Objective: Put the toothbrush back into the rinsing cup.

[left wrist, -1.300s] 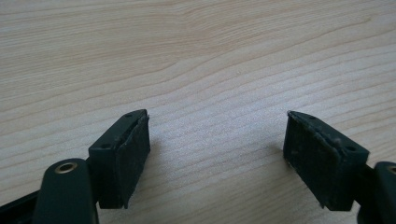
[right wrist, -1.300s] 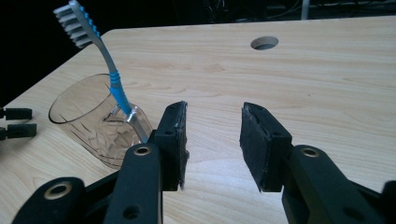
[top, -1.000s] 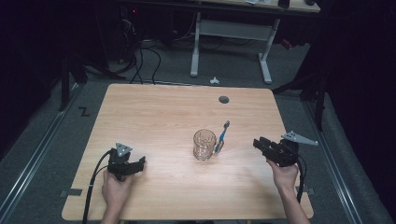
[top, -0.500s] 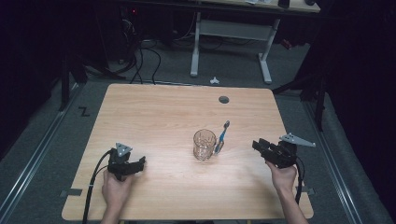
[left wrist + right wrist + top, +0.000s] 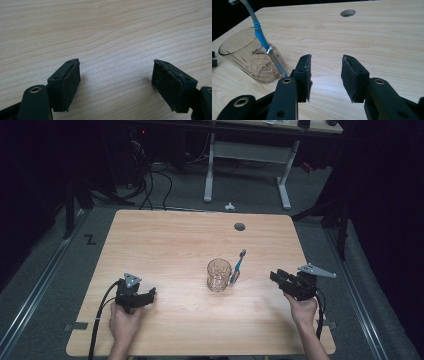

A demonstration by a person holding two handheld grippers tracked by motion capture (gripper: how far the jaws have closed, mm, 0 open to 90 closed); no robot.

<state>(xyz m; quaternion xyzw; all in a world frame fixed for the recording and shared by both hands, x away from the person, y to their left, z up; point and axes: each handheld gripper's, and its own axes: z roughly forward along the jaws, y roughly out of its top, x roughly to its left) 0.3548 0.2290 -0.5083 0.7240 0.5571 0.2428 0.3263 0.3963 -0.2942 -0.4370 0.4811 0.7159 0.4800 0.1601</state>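
I am at the approach step: my right gripper hangs low over the table with its jaws parted and nothing between them, and the toothbrush stands ahead of it and off to the left, near but not yet within reach. My left gripper rests well away on the other side of the glass mug, jaws spread wide over bare wood, holding nothing.

The toothbrush leans against the outside of the mug, threaded through its handle as far as I can tell. Its long axis runs steeply up: the foot sits on the table just beside the mug's base, closest to my right jaws, and the head end tips up and away from me.

I judge the next move calls for swinging my right gripper left and forward, then turning it so the jaws bracket the thin shaft across its width, above the mug handle. The shaft is narrow, so the jaws must close well in from where they stand.
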